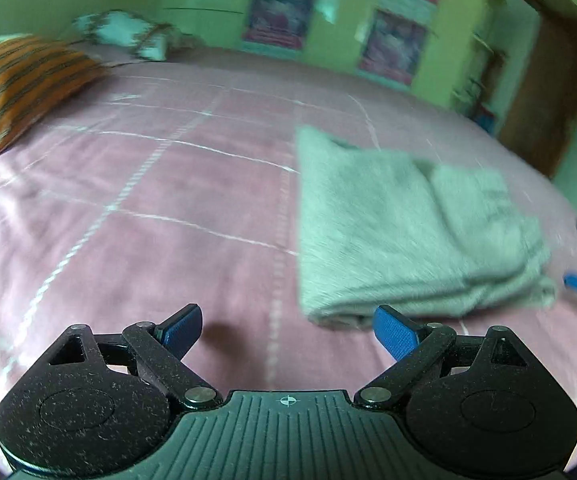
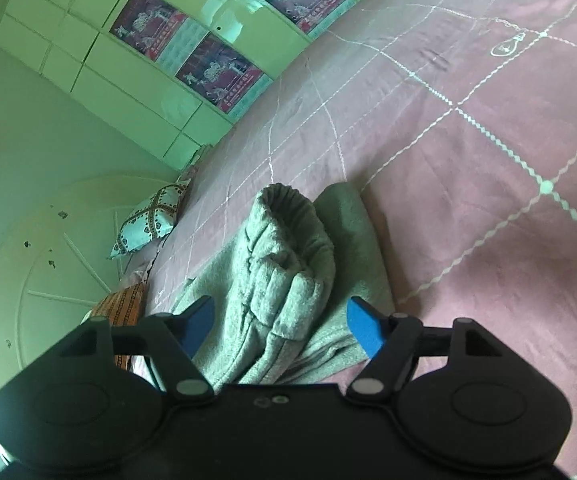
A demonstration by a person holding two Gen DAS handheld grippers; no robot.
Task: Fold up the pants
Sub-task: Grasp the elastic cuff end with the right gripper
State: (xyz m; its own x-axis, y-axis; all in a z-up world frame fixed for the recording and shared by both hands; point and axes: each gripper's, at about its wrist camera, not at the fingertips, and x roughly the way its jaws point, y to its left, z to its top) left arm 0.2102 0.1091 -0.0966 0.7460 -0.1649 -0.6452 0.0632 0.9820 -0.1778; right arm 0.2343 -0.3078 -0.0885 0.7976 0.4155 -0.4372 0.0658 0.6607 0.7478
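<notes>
Grey sweatpants point(image 1: 408, 224) lay folded into a thick bundle on the pink bed point(image 1: 148, 200), near its edge. Left gripper point(image 1: 288, 330) stood wide and empty beside the bundle. Right gripper point(image 2: 278, 326) straddled the bunched elastic waistband point(image 2: 284, 208), pads not visibly pressing. Judged late stage: next calls for pinching that loose end and laying it flat.

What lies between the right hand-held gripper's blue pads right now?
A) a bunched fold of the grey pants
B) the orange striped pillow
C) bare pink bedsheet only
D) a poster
A: in the right wrist view the right hand-held gripper straddles a rumpled, cuffed fold of the grey pants, pads apparently not yet pressing it.
</notes>
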